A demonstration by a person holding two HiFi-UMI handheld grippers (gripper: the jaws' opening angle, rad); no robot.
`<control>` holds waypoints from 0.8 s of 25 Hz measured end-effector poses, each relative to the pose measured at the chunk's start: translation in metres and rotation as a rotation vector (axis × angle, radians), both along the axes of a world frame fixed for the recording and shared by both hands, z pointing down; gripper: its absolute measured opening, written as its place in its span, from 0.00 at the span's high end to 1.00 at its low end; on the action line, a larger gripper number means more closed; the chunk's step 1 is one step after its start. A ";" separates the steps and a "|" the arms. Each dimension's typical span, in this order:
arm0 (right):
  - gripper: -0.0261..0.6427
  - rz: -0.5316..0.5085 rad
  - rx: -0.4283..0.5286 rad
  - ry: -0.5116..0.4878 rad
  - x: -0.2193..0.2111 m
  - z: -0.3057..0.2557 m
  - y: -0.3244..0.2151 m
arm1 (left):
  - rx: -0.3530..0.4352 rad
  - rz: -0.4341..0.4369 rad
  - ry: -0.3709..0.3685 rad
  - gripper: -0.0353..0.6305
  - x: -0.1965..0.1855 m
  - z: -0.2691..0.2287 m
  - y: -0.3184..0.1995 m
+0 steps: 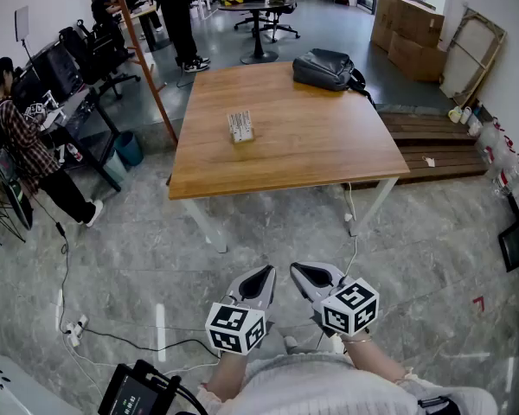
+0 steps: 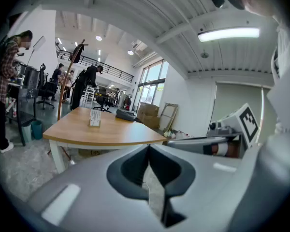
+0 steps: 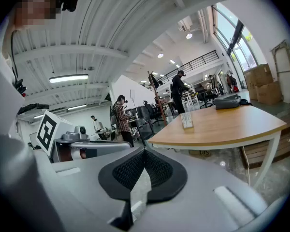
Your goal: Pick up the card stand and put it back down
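The left hand-held gripper (image 1: 261, 274) and right hand-held gripper (image 1: 300, 271) are closed, empty; the small white card stand (image 1: 240, 127) sits on the brown wooden desk (image 1: 316, 150), well apart.

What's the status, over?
Left gripper, right gripper: both shut, empty. Small white card stand upright on wooden table, untouched. Black bag at far corner, not blocking.

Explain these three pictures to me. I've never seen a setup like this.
No robot here: a person holds a two-jaw tool in each hand, the left gripper and the right gripper. The head view comes from a camera on the person's head, looking down. The two gripper views come from cameras riding on each gripper, looking along its jaws. Both grippers are shut and hold nothing. Ahead stands a wooden table with a small card stand and a black bag on it.
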State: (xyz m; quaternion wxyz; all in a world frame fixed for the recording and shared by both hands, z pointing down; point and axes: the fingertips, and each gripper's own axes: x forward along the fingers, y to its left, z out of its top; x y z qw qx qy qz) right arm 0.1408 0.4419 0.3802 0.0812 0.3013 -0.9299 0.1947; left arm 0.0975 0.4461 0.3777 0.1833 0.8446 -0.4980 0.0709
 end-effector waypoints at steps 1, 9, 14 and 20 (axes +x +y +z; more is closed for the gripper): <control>0.96 -0.004 -0.008 0.003 0.000 0.004 0.001 | -0.008 -0.004 0.005 0.93 0.001 0.004 0.000; 0.96 -0.016 -0.003 0.005 -0.016 0.014 -0.043 | 0.011 -0.011 0.006 0.94 -0.016 0.010 -0.050; 0.96 0.007 0.020 -0.014 -0.035 0.009 -0.107 | 0.008 0.032 0.031 0.94 -0.032 0.011 -0.112; 0.96 0.024 0.051 -0.022 -0.071 -0.012 -0.202 | 0.025 0.065 0.018 0.94 -0.068 -0.009 -0.206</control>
